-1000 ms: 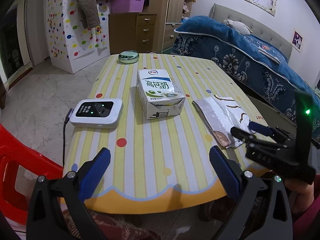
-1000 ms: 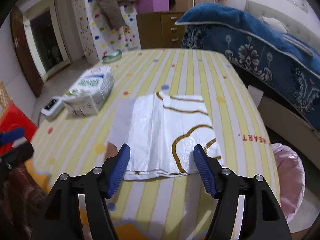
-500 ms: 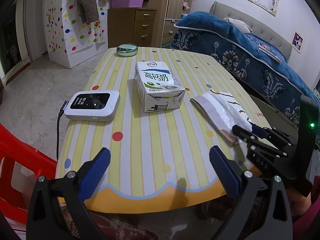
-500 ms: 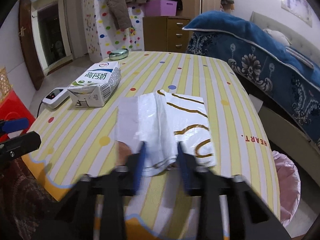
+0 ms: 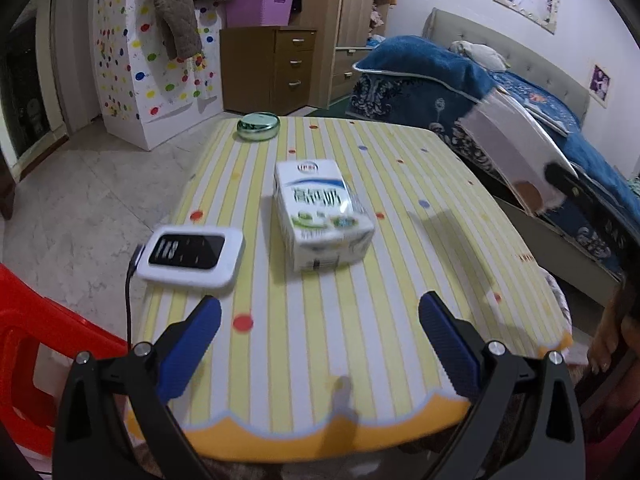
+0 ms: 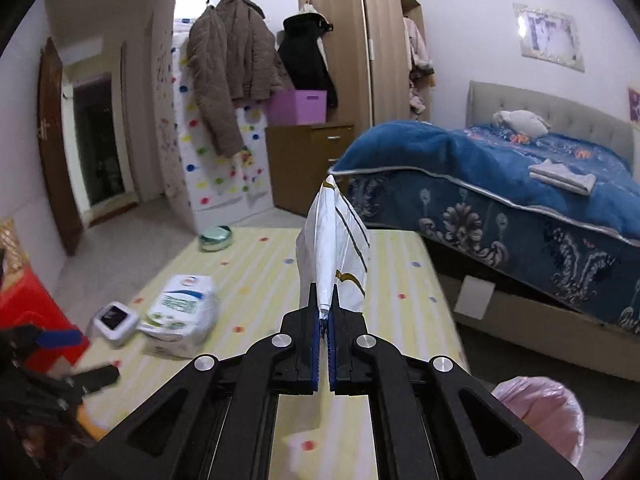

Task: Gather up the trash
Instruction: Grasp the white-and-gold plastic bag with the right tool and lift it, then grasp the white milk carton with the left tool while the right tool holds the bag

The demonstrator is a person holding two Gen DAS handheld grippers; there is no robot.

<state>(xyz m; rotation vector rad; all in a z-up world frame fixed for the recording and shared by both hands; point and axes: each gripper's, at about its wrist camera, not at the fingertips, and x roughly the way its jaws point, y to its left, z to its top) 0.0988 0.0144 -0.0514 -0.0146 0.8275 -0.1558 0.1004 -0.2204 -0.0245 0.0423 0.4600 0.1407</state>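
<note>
My right gripper is shut on the near edge of a white plastic bag with brown lines, which stands up above the yellow striped table. From the left wrist view the same white bag hangs in the air at the right, pinched by the right gripper. A white milk carton lies on its side mid-table. My left gripper is open over the table's near edge, with nothing between its blue pads.
A white device with a dark screen and cable lies left of the carton. A green round tin sits at the far edge. A pink-lined bin stands beside the table at right, a red chair at left, a bed behind.
The right gripper closed on the white bag's edge and lifted it off the table. The left gripper stayed open and drifted slightly.
</note>
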